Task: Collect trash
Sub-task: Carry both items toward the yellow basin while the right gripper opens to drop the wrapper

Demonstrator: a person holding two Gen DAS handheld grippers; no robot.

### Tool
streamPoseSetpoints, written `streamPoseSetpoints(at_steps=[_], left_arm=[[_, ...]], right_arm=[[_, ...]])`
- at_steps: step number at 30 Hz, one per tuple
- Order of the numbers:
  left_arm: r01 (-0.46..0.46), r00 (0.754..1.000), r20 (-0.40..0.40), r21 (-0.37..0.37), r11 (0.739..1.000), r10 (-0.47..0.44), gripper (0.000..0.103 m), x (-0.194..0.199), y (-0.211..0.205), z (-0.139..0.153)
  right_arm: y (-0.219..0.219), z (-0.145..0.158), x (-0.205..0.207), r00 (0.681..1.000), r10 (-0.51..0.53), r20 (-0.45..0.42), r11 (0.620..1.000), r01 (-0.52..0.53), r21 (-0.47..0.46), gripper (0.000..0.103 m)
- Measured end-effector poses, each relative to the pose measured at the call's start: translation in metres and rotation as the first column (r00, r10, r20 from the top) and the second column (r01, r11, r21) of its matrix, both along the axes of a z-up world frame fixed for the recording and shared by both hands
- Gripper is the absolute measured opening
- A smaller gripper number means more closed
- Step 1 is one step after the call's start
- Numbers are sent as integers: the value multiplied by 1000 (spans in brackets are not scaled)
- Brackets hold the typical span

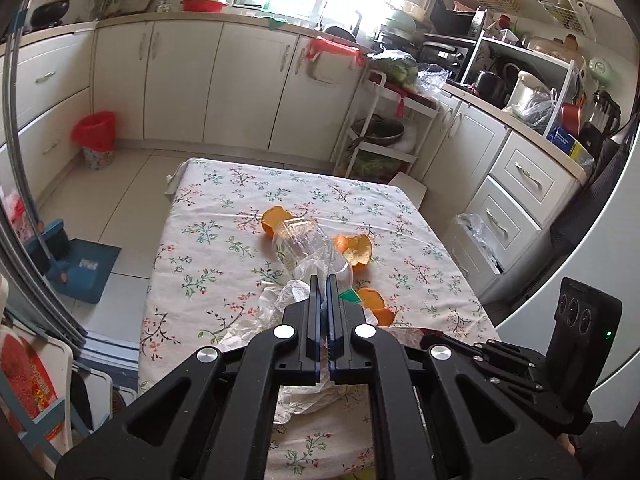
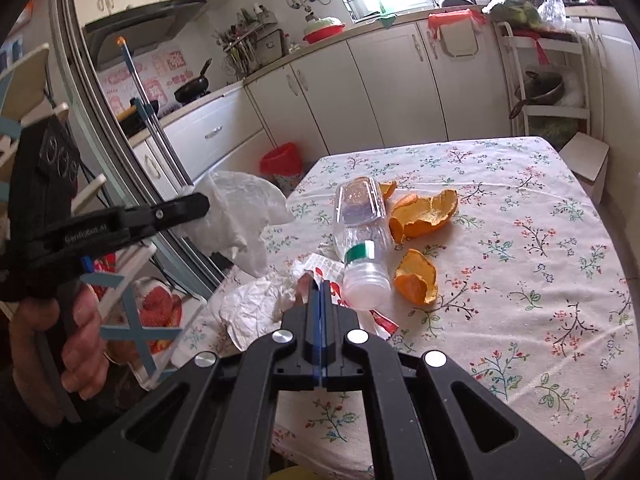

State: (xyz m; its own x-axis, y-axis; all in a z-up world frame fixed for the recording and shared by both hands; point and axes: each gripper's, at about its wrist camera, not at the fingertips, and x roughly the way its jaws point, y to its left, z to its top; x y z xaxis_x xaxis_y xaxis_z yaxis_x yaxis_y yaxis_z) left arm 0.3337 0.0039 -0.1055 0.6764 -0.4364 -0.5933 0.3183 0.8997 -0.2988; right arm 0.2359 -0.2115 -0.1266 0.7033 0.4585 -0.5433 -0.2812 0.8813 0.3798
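My left gripper [image 1: 323, 278] is shut on a thin white plastic bag [image 1: 276, 308], which hangs from it above the table's near edge; the right wrist view shows the gripper [image 2: 202, 204] holding the bag [image 2: 240, 216] up. My right gripper [image 2: 319, 280] is shut, with nothing clearly between its fingers, its tips over crumpled white paper [image 2: 256, 304] and a red-and-white wrapper [image 2: 332, 276]. A clear empty plastic bottle [image 2: 360, 228] lies on the floral tablecloth [image 2: 520, 280]. Orange peels [image 2: 424, 212] lie beside it, one more [image 2: 416, 276] by its cap end.
A red-lined trash bin [image 1: 96, 140] stands on the floor by the cabinets, left of the table. A blue dustpan [image 1: 76, 260] lies on the floor at left. A white rack [image 1: 380, 136] with bowls stands beyond the table. A chair [image 2: 132, 300] is at my left.
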Motion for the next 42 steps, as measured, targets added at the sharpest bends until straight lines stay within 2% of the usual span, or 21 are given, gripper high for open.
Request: streamPoseSetpoints(at_steps=[4, 14, 19, 26, 33, 42], left_arm=[[-25, 1000, -14, -35, 999, 24, 2, 4, 9, -1], [-71, 997, -15, -48, 996, 70, 2, -4, 24, -2], [-74, 997, -14, -45, 996, 74, 2, -8, 22, -1], [-41, 999, -12, -80, 996, 40, 2, -14, 23, 1], [-54, 997, 59, -48, 997, 57, 2, -60, 20, 9], [-58, 993, 105, 24, 998, 55, 2, -123, 6, 8]], right_arm=[[-5, 10, -3, 999, 3, 34, 999, -5, 44, 1], [-20, 34, -22, 994, -9, 109, 995, -2, 103, 1], [-31, 39, -28, 992, -29, 125, 994, 15, 112, 1], [-40, 48, -34, 990, -34, 140, 990, 15, 138, 1], [-44, 67, -58, 979, -39, 198, 985, 5, 171, 1], [-55, 61, -109, 987, -60, 152, 972, 24, 232, 1]])
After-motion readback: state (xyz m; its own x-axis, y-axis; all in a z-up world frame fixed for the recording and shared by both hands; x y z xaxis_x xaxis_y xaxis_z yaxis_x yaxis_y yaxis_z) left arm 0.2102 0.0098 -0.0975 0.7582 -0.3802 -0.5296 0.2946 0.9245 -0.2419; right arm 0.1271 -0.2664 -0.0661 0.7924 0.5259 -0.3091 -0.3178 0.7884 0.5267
